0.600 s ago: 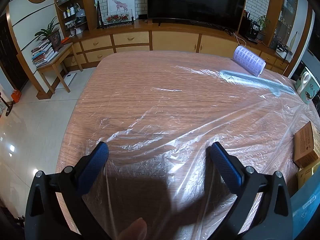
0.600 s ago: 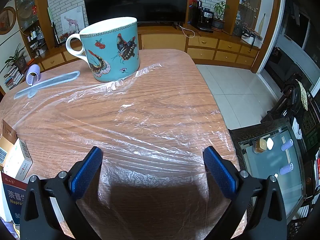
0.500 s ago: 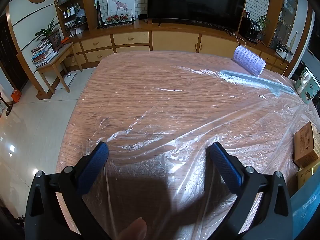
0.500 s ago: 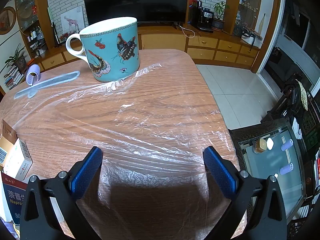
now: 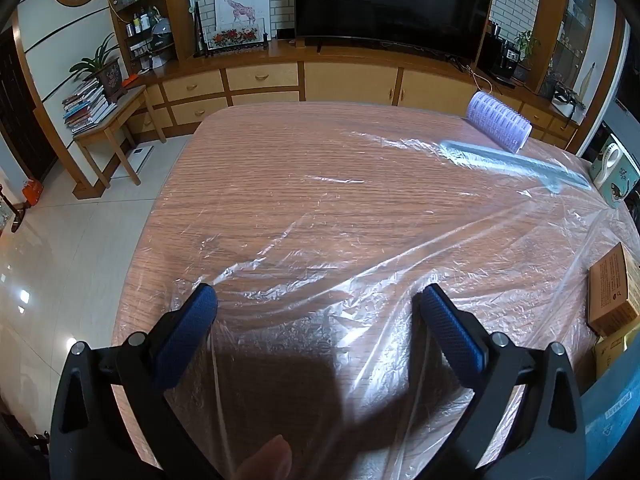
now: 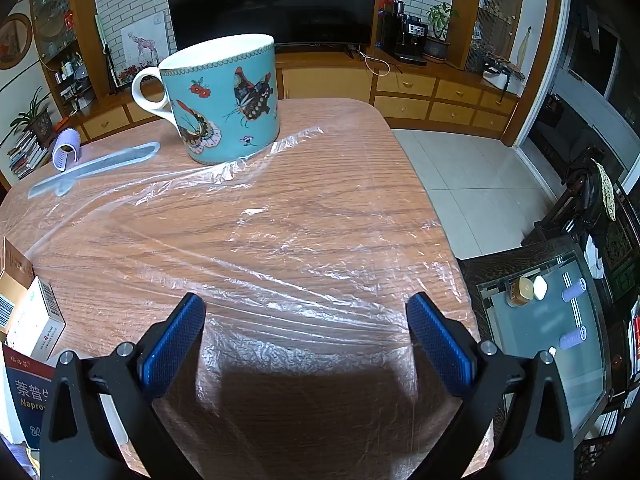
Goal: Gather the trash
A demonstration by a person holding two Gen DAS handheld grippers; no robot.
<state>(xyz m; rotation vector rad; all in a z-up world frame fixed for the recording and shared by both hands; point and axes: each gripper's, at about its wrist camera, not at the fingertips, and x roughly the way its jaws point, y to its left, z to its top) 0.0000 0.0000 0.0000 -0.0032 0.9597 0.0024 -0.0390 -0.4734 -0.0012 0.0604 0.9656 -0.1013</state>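
Note:
A large sheet of clear crinkled plastic film (image 5: 340, 272) lies spread over the wooden table (image 5: 260, 152); it also shows in the right wrist view (image 6: 304, 264). My left gripper (image 5: 318, 302) is open and empty, just above the film near the table's front edge. My right gripper (image 6: 306, 312) is open and empty, above the film at the table's right end. Small cardboard boxes (image 5: 612, 288) lie at the right in the left wrist view and at the left in the right wrist view (image 6: 32, 320).
A teal butterfly mug (image 6: 224, 100) stands on the film's far edge. A purple hair roller (image 5: 500, 126) and a pale blue comb (image 5: 516, 162) lie at the back. A blue package (image 6: 28, 396) lies beside the boxes. Tiled floor surrounds the table.

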